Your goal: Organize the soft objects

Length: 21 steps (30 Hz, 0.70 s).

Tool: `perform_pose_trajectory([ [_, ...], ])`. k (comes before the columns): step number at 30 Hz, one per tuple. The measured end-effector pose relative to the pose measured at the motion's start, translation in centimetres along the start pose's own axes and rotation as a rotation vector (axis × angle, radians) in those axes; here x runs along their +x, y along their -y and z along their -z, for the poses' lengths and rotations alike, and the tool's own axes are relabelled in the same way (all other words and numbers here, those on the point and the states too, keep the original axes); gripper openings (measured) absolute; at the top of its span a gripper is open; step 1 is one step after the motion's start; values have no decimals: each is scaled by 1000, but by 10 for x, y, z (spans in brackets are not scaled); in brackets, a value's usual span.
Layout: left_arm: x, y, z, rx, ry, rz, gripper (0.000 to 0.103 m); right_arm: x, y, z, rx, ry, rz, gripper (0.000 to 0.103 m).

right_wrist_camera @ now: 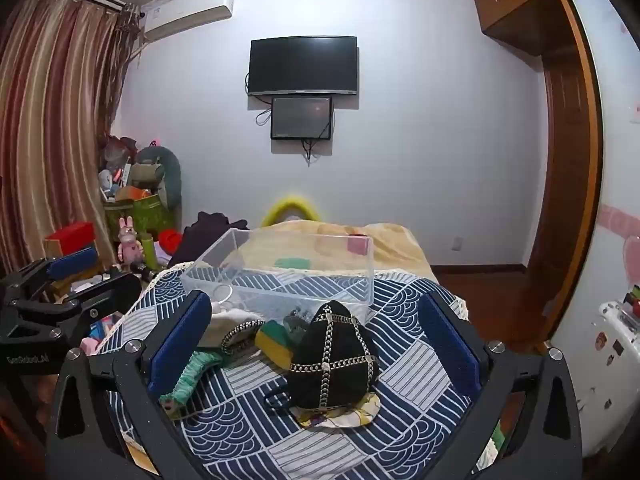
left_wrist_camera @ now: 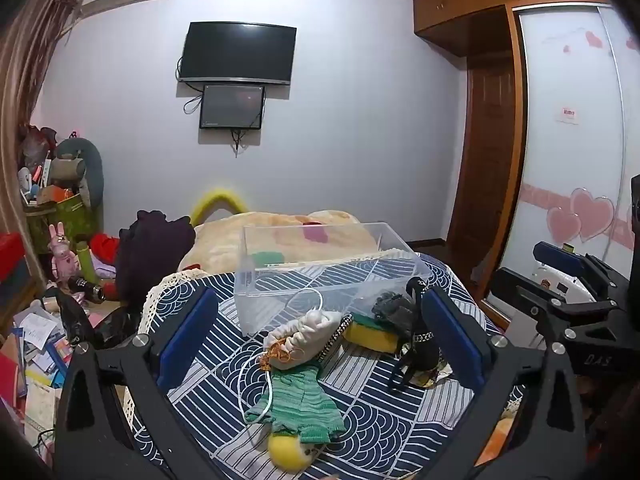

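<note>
A clear plastic bin (left_wrist_camera: 320,276) (right_wrist_camera: 280,276) stands on the patterned bed cover. In front of it lie a white drawstring pouch (left_wrist_camera: 304,338), a green knitted piece (left_wrist_camera: 300,404) on a yellow ball (left_wrist_camera: 286,454), a yellow-green sponge (left_wrist_camera: 370,334) (right_wrist_camera: 276,342), a grey soft item (left_wrist_camera: 394,308) and a black cap with silver trim (right_wrist_camera: 334,364) (left_wrist_camera: 420,354). My left gripper (left_wrist_camera: 316,344) is open above the pouch and green piece. My right gripper (right_wrist_camera: 316,356) is open around the black cap, not touching it.
A blue-and-white cover (right_wrist_camera: 400,420) lies over a yellow blanket (left_wrist_camera: 248,236). Clutter, boxes and toys (left_wrist_camera: 60,248) fill the left floor. A wooden wardrobe (left_wrist_camera: 492,120) and a sliding door stand at the right. The right gripper also shows in the left wrist view (left_wrist_camera: 568,292).
</note>
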State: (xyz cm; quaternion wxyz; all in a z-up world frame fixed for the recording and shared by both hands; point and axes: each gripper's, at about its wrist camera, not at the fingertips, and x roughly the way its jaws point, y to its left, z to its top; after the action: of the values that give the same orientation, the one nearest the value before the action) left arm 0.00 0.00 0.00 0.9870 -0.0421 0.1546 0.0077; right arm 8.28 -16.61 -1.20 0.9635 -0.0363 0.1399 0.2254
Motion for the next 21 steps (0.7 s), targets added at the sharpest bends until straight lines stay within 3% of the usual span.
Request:
perform_pose_trajectory([
  [21,-2,4,0,22,23,17,103,-4,1,0,11,0,-7,103],
])
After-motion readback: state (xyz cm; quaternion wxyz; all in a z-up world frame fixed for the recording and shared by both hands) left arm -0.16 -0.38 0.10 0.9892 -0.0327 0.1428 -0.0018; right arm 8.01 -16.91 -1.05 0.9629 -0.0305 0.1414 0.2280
